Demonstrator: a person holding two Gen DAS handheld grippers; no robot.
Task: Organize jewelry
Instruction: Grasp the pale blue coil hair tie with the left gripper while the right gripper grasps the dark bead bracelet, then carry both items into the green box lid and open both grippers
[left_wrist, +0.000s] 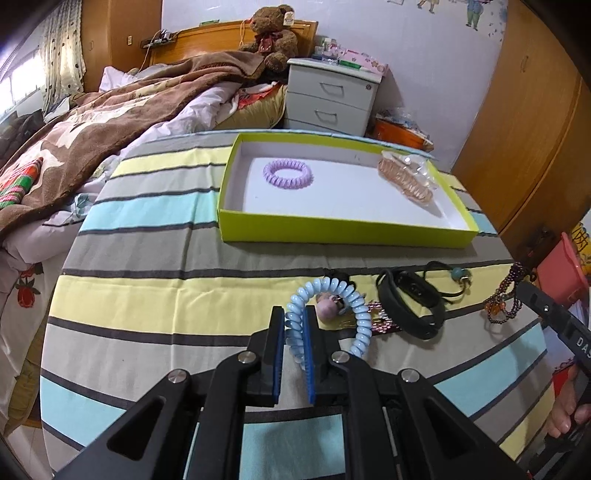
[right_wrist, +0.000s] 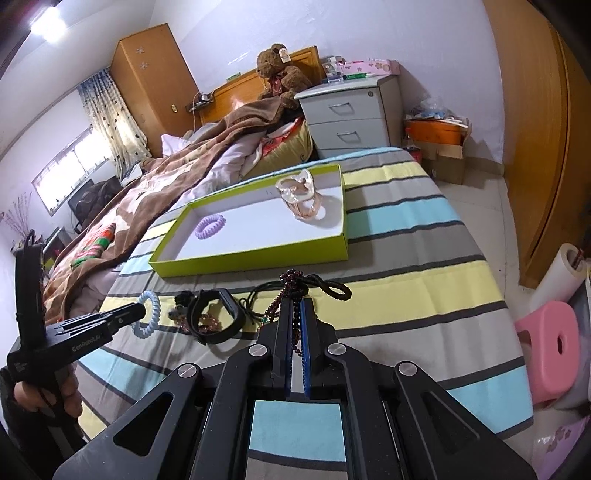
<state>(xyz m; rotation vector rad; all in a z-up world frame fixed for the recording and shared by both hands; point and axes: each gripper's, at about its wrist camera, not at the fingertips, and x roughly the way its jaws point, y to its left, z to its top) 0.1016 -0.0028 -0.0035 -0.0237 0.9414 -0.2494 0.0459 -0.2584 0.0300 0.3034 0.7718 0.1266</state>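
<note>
My left gripper (left_wrist: 294, 320) is shut on a light blue coil hair tie (left_wrist: 354, 302), whose loop arches up between the blue pads over the striped cloth; the same hair tie (right_wrist: 149, 314) shows at the left in the right wrist view. My right gripper (right_wrist: 294, 314) is shut on a dark red bead bracelet (right_wrist: 291, 291), its strand hanging between the pads; that bracelet (left_wrist: 504, 299) dangles at the right edge of the left wrist view. Beyond stands a lime-green box (left_wrist: 343, 230) holding a purple coil tie (left_wrist: 288, 173) and a clear pink hair claw (left_wrist: 406, 181).
On the cloth lie a black wristband (left_wrist: 406, 306), a black cord with a teal bead (left_wrist: 458, 274) and a small pink trinket (left_wrist: 327, 308). A bed with a brown blanket (left_wrist: 110, 122) lies left, a white nightstand (left_wrist: 328, 99) behind, a pink stool (right_wrist: 550, 343) right.
</note>
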